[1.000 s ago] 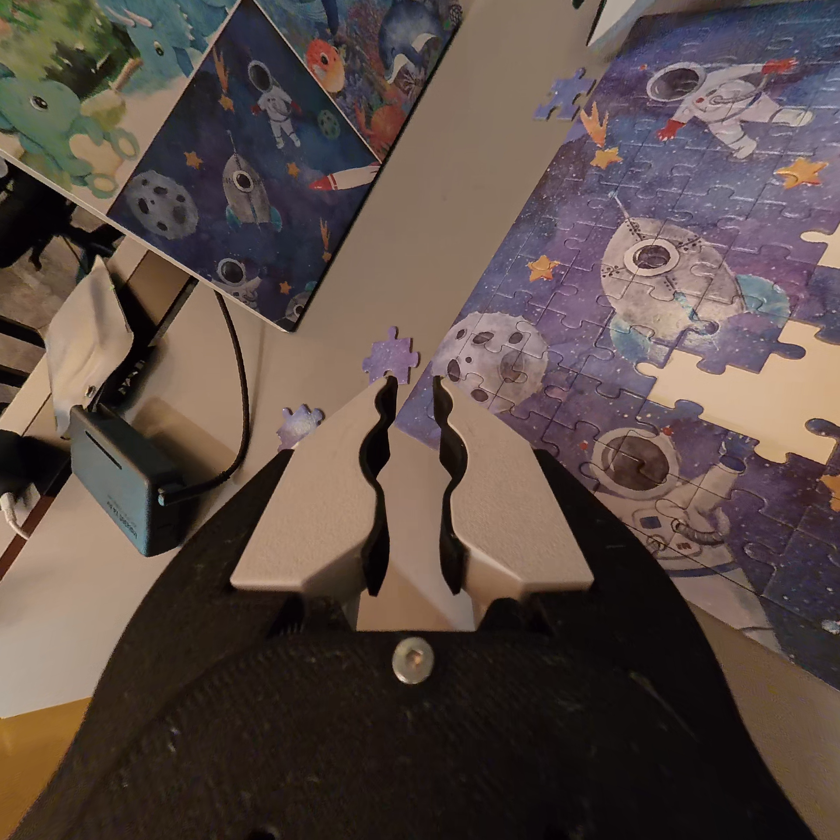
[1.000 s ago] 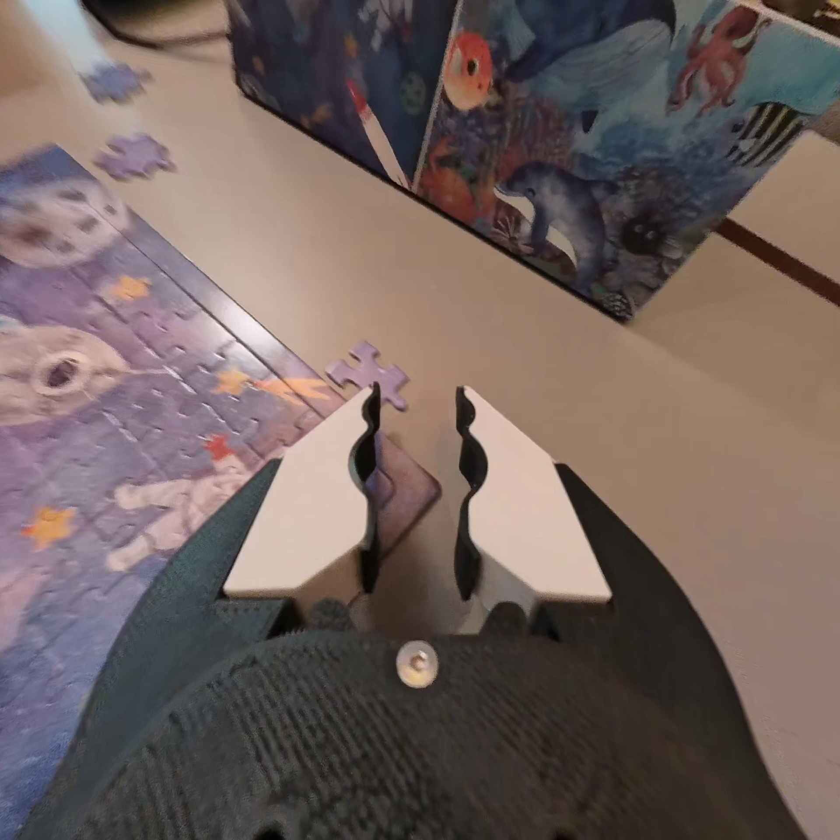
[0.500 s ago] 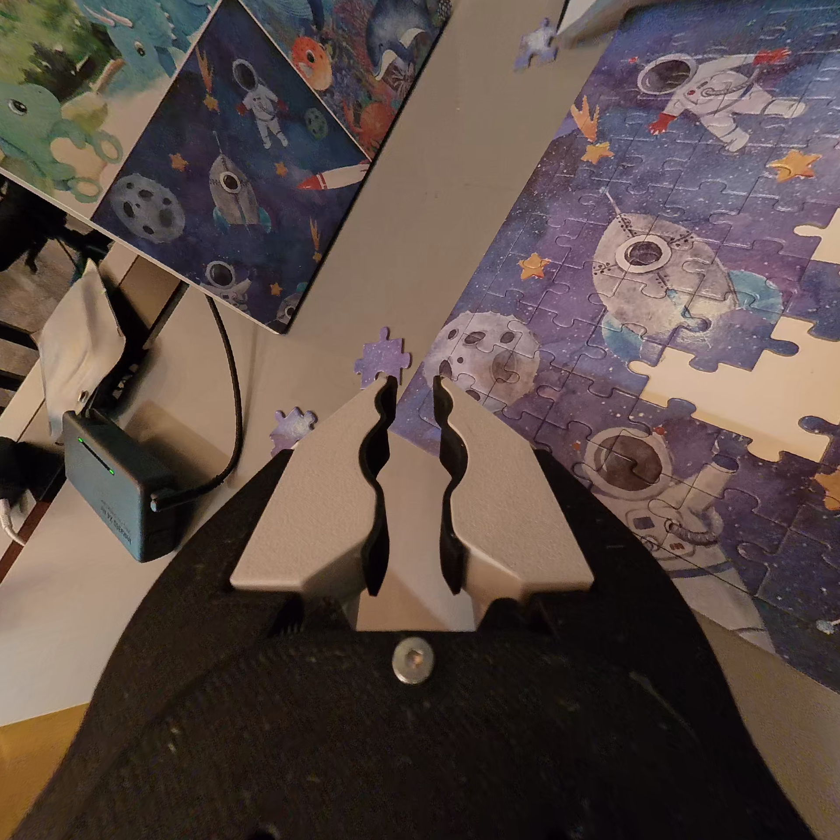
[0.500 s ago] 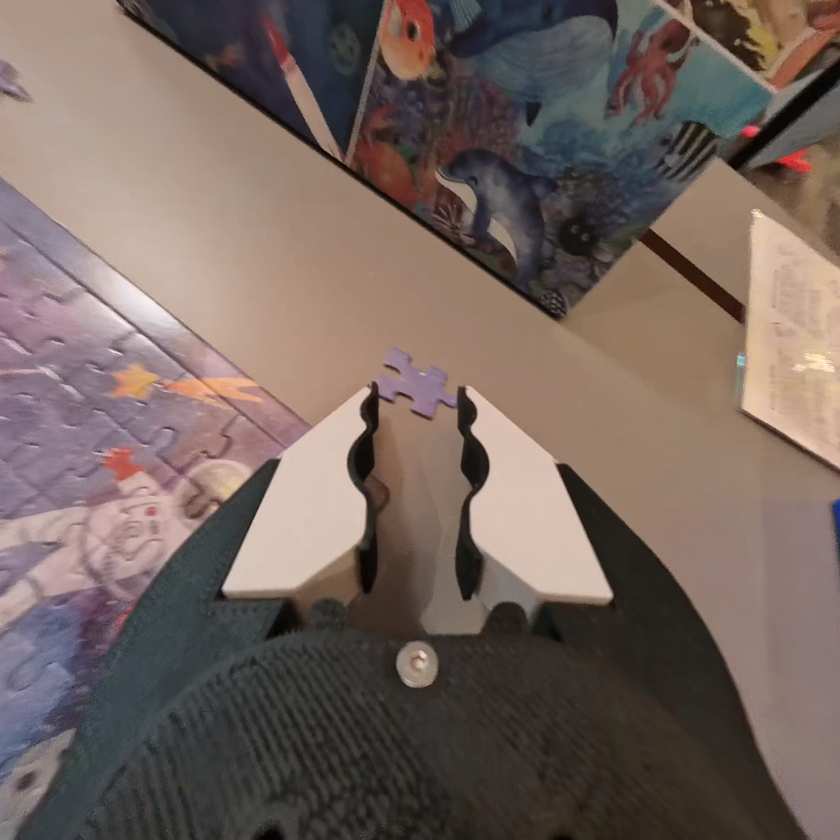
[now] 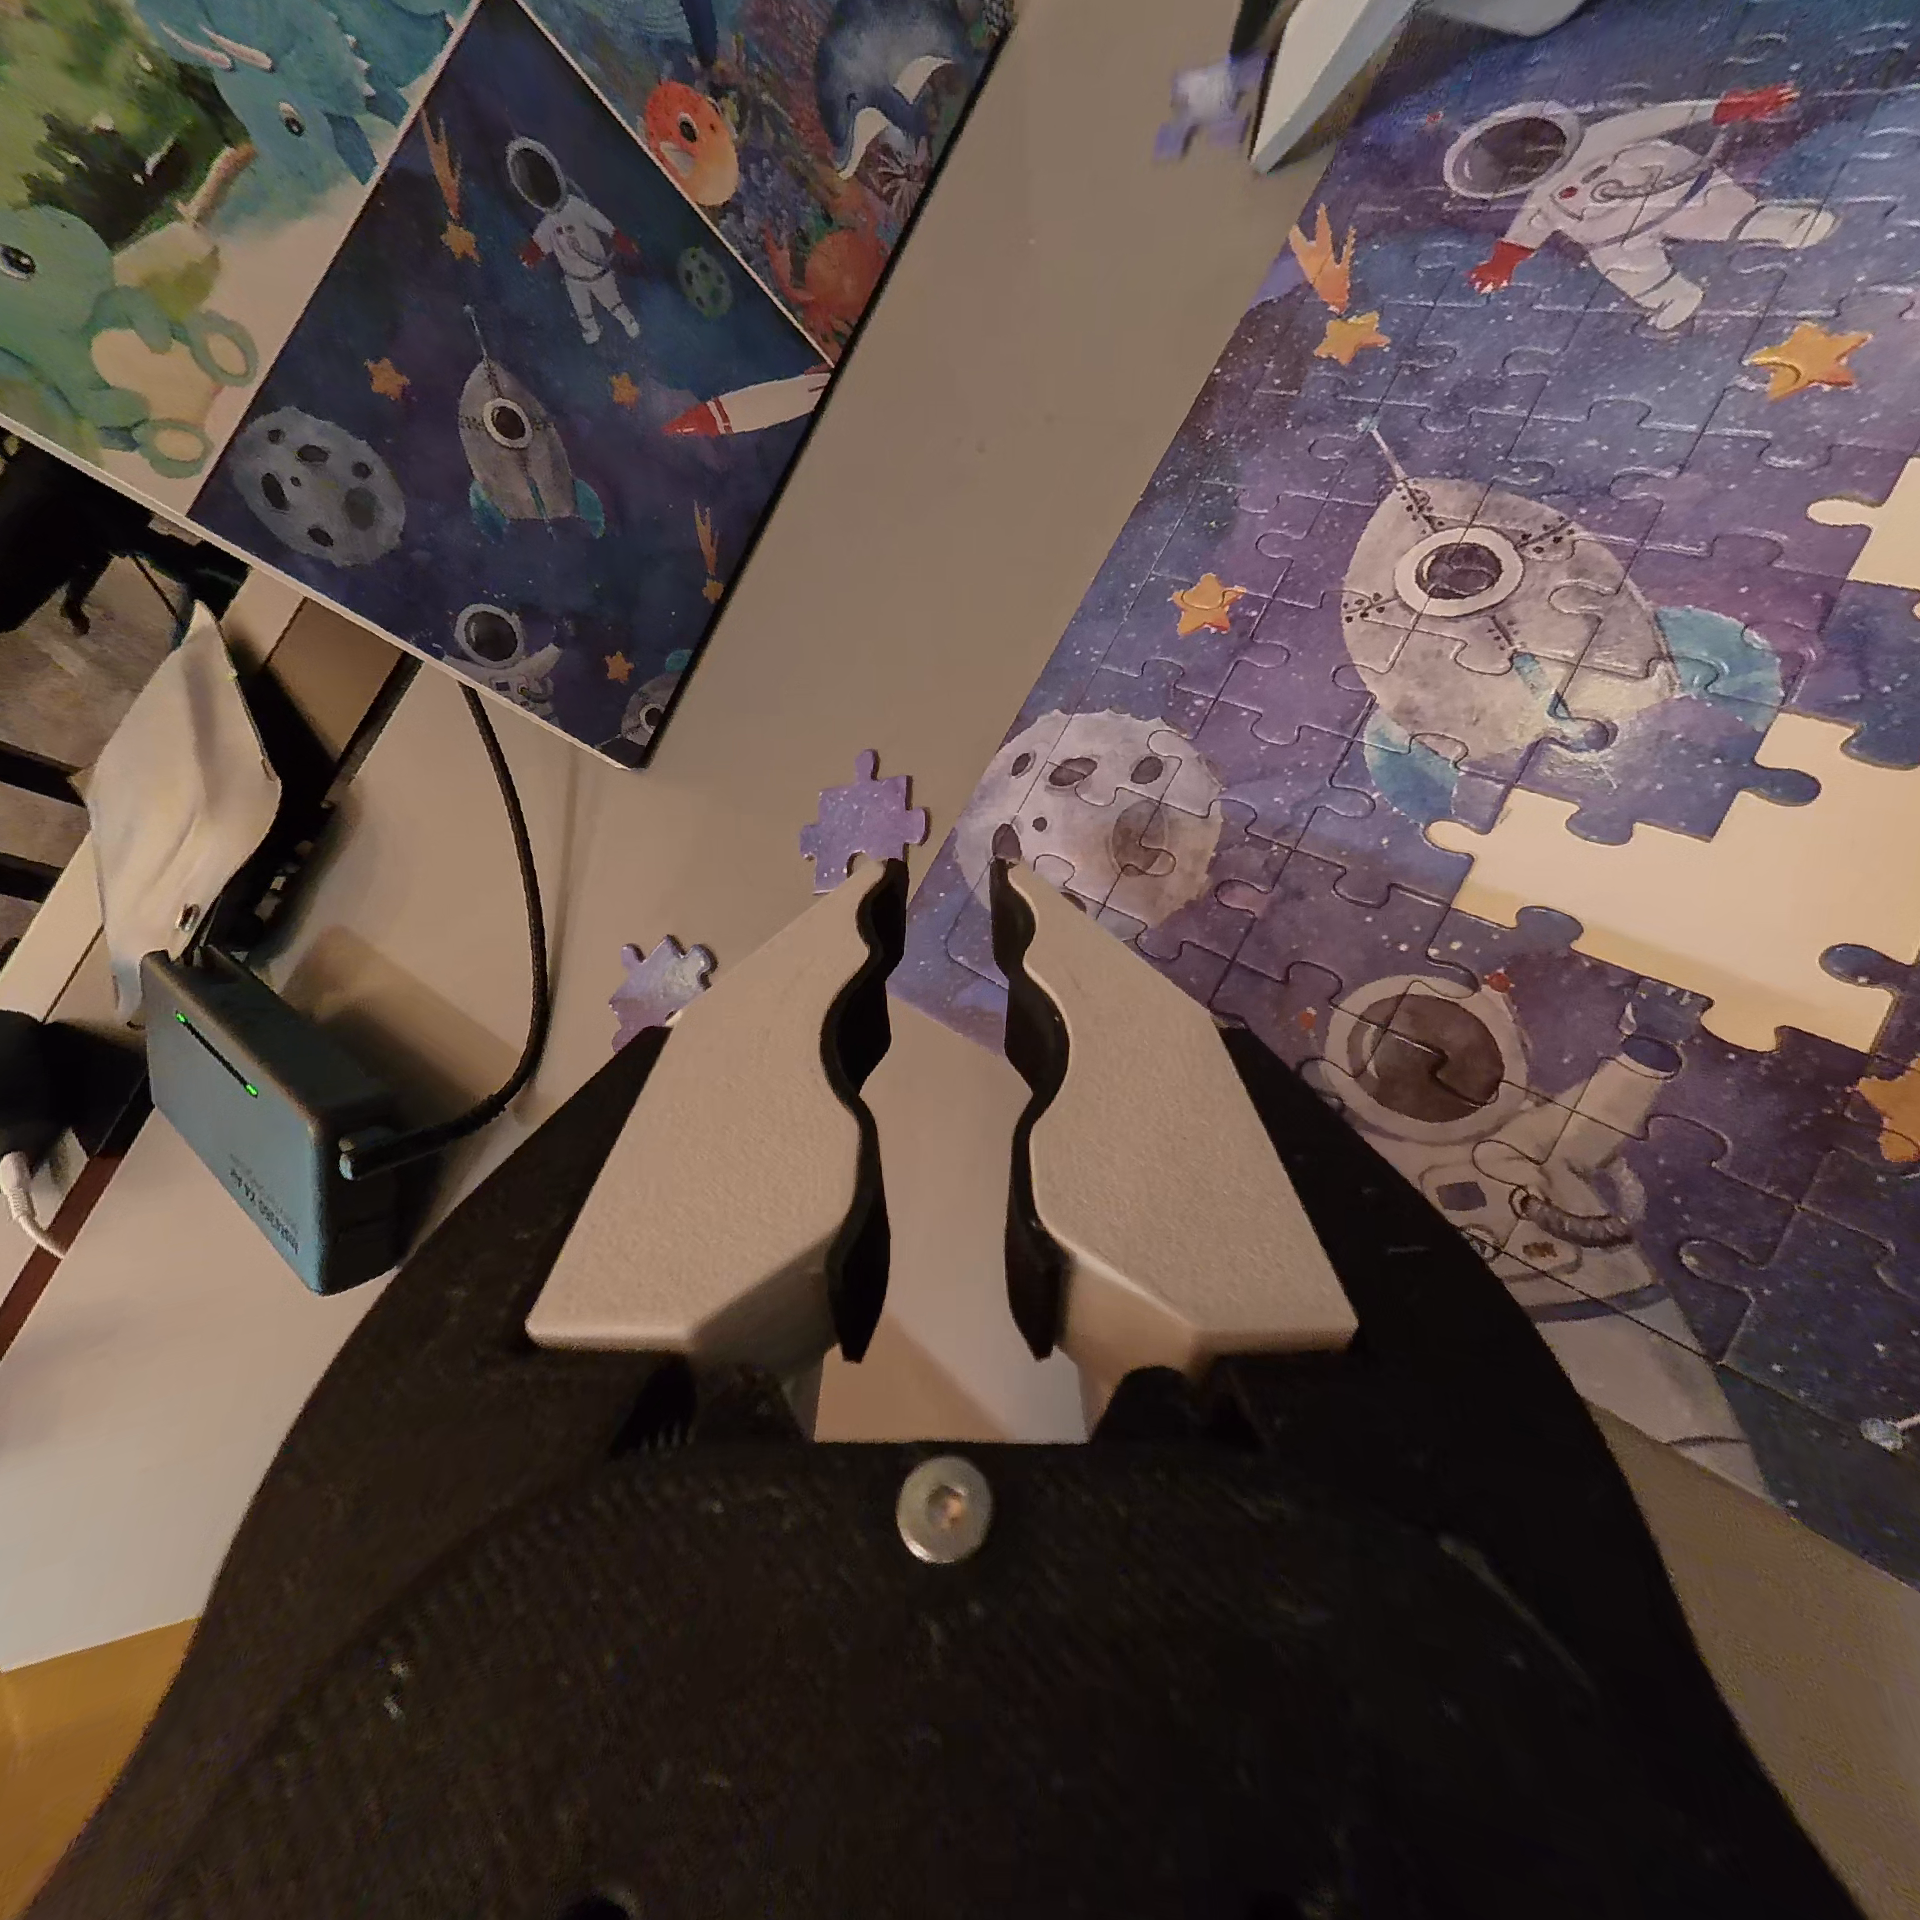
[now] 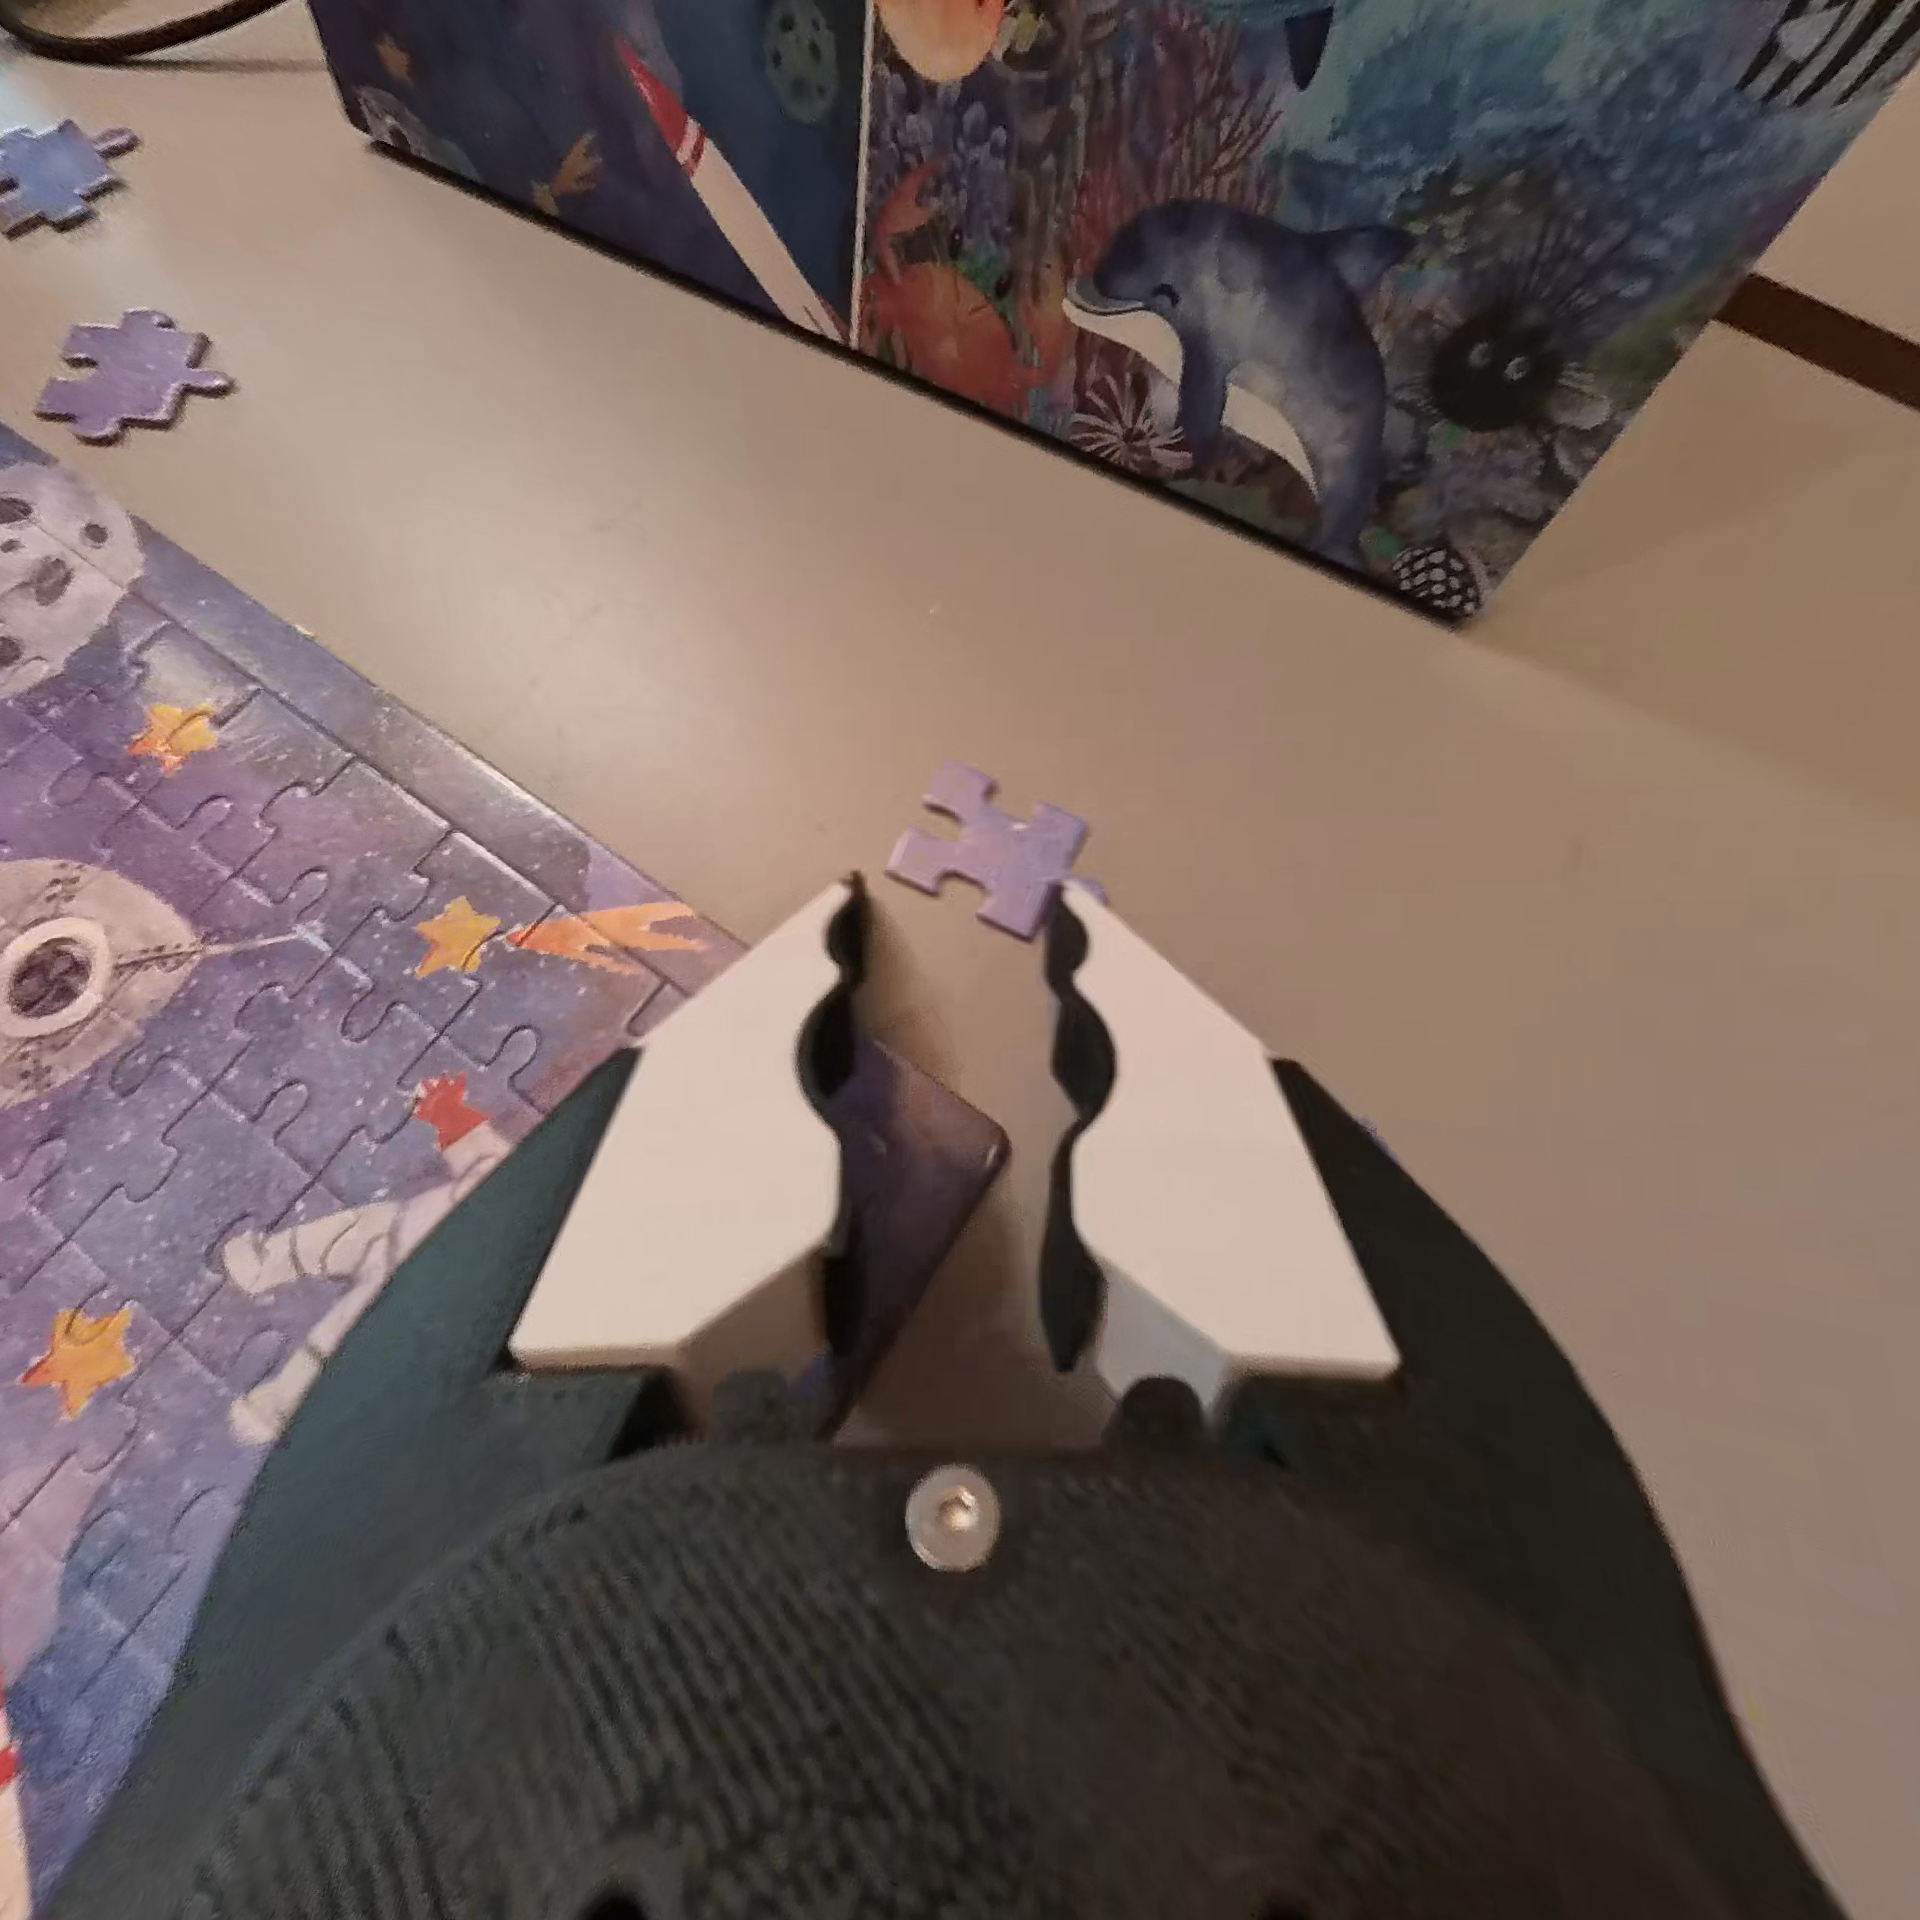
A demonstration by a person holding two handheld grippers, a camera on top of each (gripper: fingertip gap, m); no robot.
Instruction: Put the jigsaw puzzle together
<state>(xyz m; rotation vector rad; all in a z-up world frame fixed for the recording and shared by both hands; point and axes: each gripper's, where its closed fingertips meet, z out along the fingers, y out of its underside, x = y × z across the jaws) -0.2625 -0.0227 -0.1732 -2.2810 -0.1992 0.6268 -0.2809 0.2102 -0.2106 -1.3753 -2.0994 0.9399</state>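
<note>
The partly built space jigsaw (image 5: 1455, 623) lies on the beige table, with a bare gap (image 5: 1662, 894) at its right. My left gripper (image 5: 945, 873) is open and empty over the puzzle's near-left corner. A loose purple piece (image 5: 862, 831) lies just past its left fingertip, and another piece (image 5: 660, 982) lies to the left. My right gripper (image 6: 956, 894) is open and low over the table beside the jigsaw (image 6: 260, 935). A loose purple piece (image 6: 992, 847) lies flat at its fingertips, by the right one. The right gripper (image 5: 1320, 83) also shows far off in the left wrist view.
The illustrated puzzle box (image 5: 520, 364) stands behind the loose pieces, and also shows in the right wrist view (image 6: 1143, 260). Two more pieces (image 6: 130, 374) (image 6: 57, 171) lie at far left. A dark device with green lights (image 5: 249, 1122), its cable (image 5: 520, 883) and a white pouch (image 5: 177, 748) sit near the table's left edge. Tip to tip, the grippers are about 25 cm apart. My right tips are about 20 cm from the loose purple piece (image 5: 862, 831), my left tips only 6 cm. Seen from the right wrist view (image 6: 121, 378) as well.
My right gripper has swung right then back left, closing in on the loose piece, which now lies at its fingertips. My left gripper has barely shifted. Both stayed open.
</note>
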